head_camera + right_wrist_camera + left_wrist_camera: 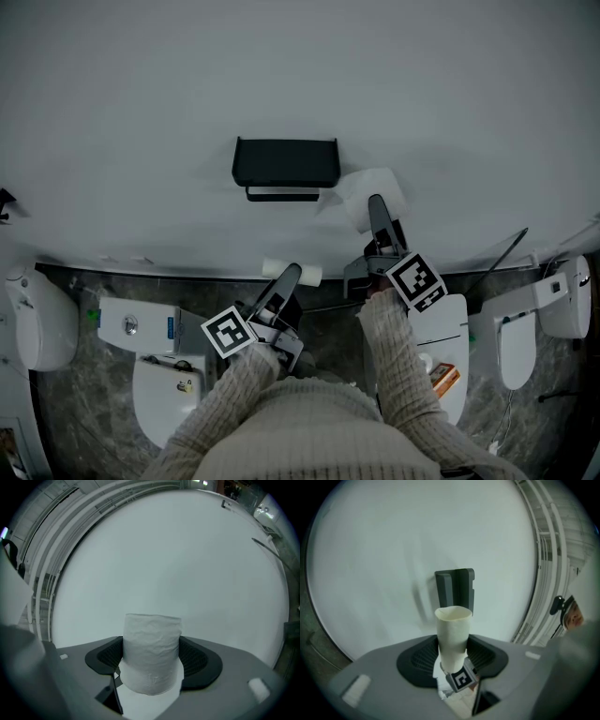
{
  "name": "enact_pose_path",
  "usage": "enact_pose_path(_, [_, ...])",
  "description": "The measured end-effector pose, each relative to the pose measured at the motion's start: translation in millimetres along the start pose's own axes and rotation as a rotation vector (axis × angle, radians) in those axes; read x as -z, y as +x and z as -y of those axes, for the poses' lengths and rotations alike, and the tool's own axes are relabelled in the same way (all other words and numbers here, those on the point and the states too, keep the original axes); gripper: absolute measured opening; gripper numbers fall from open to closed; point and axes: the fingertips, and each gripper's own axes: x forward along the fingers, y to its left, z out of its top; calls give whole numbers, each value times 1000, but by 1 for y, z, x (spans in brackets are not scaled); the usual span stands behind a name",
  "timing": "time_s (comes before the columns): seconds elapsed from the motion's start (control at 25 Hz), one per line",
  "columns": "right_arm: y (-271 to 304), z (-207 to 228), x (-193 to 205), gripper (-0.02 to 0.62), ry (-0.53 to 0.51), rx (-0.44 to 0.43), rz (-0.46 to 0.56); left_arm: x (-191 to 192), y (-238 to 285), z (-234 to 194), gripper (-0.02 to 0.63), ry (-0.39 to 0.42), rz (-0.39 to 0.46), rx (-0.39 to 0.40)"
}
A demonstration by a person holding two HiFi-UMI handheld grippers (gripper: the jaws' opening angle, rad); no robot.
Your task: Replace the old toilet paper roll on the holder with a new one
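Observation:
A black toilet-paper holder (285, 164) hangs on the white wall, and the bar (281, 195) under its shelf is bare. My left gripper (289, 275) is shut on an empty cream cardboard tube (292, 272), below the holder. In the left gripper view the tube (453, 634) stands upright between the jaws, with the holder (456, 588) ahead on the wall. My right gripper (377, 202) is shut on a full white toilet paper roll (373, 192), just right of the holder and slightly lower. In the right gripper view that roll (151, 651) fills the gap between the jaws, facing bare wall.
White toilets and cisterns stand on the dark marble floor along the wall's foot: one at the far left (42, 319), one below my left arm (141, 328), others at the right (525, 328). An orange box (443, 377) lies by my right sleeve. A thin dark rod (502, 255) leans against the wall.

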Motion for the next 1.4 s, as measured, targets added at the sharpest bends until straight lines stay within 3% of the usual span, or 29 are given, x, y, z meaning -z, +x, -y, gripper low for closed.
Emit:
enact_pose_path(0.84, [30,-9,36,367,369,-33,104,-30,-8,-9,175,8,67,-22])
enact_pose_path(1.4, [17,-23,74,367,484,-10,192,-60,-41,-15,175,8,108,-12])
